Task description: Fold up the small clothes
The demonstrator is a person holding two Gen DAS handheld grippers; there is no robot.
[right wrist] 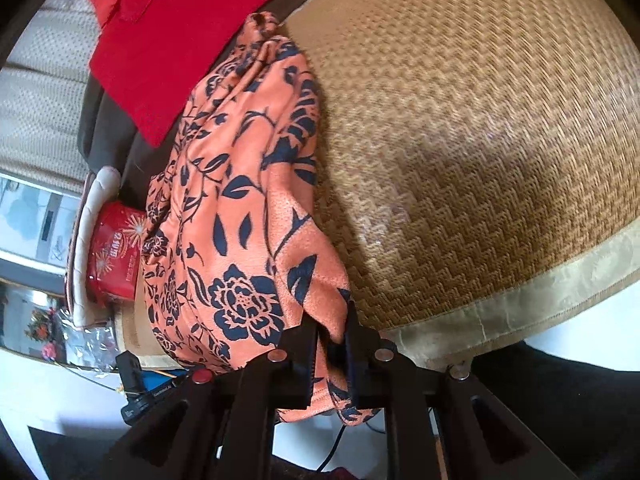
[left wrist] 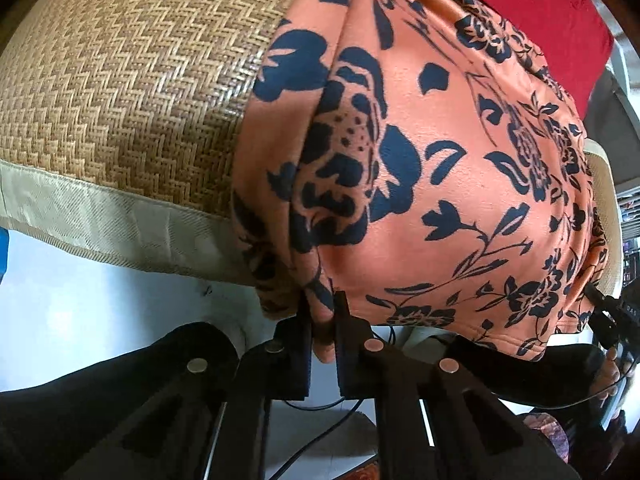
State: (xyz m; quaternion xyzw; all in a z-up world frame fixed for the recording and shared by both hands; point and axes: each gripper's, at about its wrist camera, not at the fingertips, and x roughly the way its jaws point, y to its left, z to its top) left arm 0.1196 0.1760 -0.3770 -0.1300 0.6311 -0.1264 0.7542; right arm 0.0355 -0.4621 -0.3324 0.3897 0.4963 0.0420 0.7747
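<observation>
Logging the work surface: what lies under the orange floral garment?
The orange floral garment lies on a woven mat. Behind it sits a red cloth. Anything directly beneath stays covered.

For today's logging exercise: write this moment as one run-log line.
left gripper: shut on orange floral garment | right gripper: shut on same garment | surface: woven mat | step: fold unfinished

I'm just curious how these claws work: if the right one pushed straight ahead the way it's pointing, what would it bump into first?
The orange flowered garment that the right gripper already pinches; it bunches up directly ahead. Beyond lies the woven mat, though depth is hard to judge.
</observation>
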